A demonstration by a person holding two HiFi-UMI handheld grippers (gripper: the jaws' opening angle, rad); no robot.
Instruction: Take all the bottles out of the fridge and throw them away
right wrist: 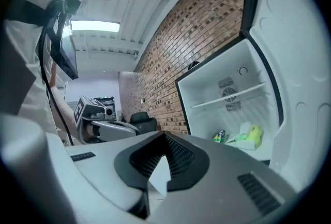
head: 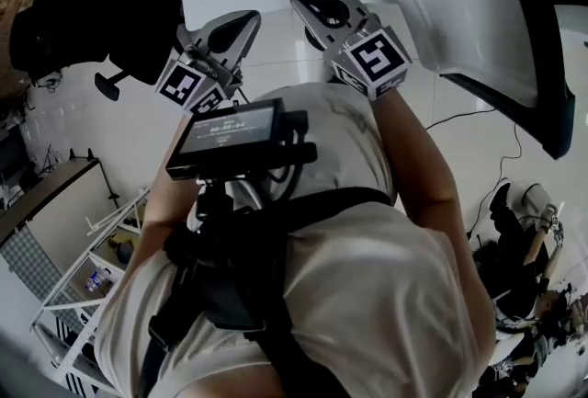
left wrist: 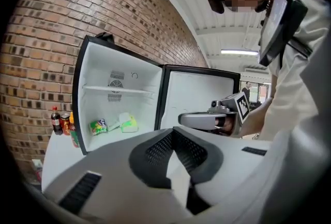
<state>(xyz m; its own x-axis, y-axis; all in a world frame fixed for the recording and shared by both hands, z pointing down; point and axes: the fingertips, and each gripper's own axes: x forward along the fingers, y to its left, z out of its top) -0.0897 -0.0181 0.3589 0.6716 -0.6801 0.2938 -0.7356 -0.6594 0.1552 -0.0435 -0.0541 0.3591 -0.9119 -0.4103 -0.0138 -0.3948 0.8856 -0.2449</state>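
In the left gripper view the small fridge (left wrist: pixel 121 70) stands open against a brick wall. On its floor lie green snack packets (left wrist: pixel 98 125) and a pale packet (left wrist: pixel 128 123); I see no bottle inside. A dark red-capped bottle (left wrist: pixel 55 120), a can (left wrist: pixel 64 123) and a further bottle (left wrist: pixel 74 132) stand just outside its left wall. My left gripper (left wrist: pixel 173 132) (head: pixel 234 27) is shut and empty, well short of the fridge. My right gripper (right wrist: pixel 164 136) (head: pixel 322 5) (left wrist: pixel 207 119) is level beside it, jaws together, holding nothing.
The fridge door (head: pixel 478 10) hangs open at the right, also seen as the fridge door (right wrist: pixel 295 62) close by the right gripper. A black office chair (head: pixel 92 24) stands at the left. A white wire rack (head: pixel 83 286) and cables lie on the floor behind me.
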